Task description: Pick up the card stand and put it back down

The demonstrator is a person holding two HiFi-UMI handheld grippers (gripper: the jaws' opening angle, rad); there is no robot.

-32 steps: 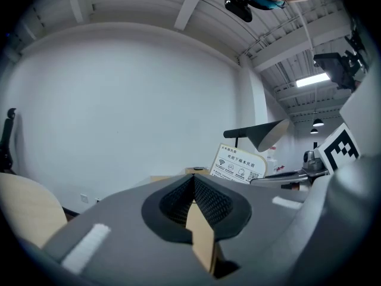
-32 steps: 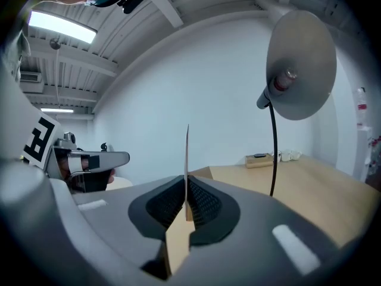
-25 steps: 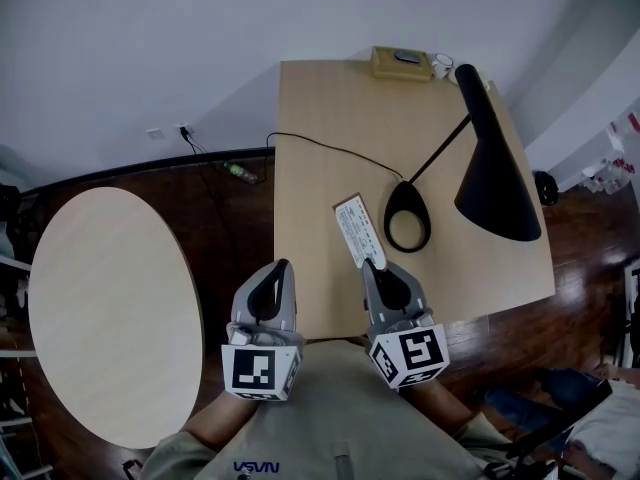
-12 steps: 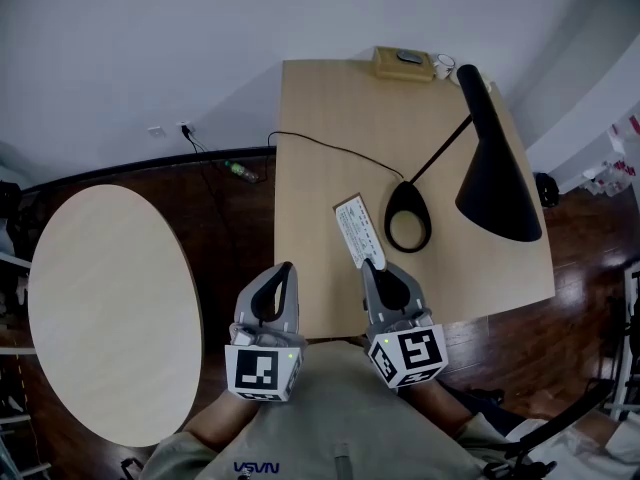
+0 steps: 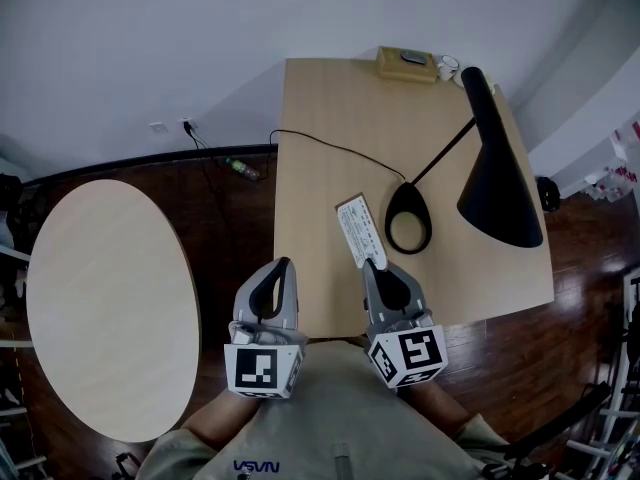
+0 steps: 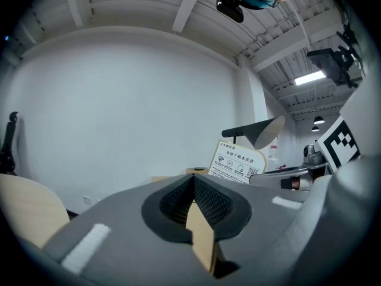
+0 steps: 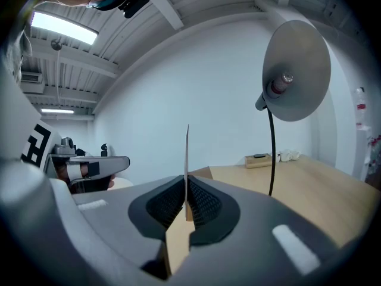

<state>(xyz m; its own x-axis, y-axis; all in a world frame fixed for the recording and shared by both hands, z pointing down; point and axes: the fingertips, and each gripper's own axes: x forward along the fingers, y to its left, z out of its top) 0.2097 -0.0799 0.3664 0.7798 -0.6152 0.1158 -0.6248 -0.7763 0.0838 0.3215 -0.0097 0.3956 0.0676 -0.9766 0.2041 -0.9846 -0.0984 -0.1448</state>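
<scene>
Both grippers are held low in front of the person's body, side by side and almost level, pointing toward the desk (image 5: 320, 118); the left gripper (image 5: 284, 266) is at the near left corner of the desk, its jaws closed together with nothing between them; the right gripper (image 5: 376, 266) has its jaws closed on the lower edge of the card stand (image 5: 358, 230). The shirt (image 5: 340, 408) carries the letters "NASA", seen upside down; the card stand (image 6: 238, 162) shows a wifi symbol, lines of Chinese characters too small to read, small icons and a QR code. It is a white card with a rounded upper corner, very thin when seen edge-on; it is over the near middle of the desk, just left of the ring base of the black lamp (image 5: 408, 218); whether it touches the desk I cannot tell.
</scene>
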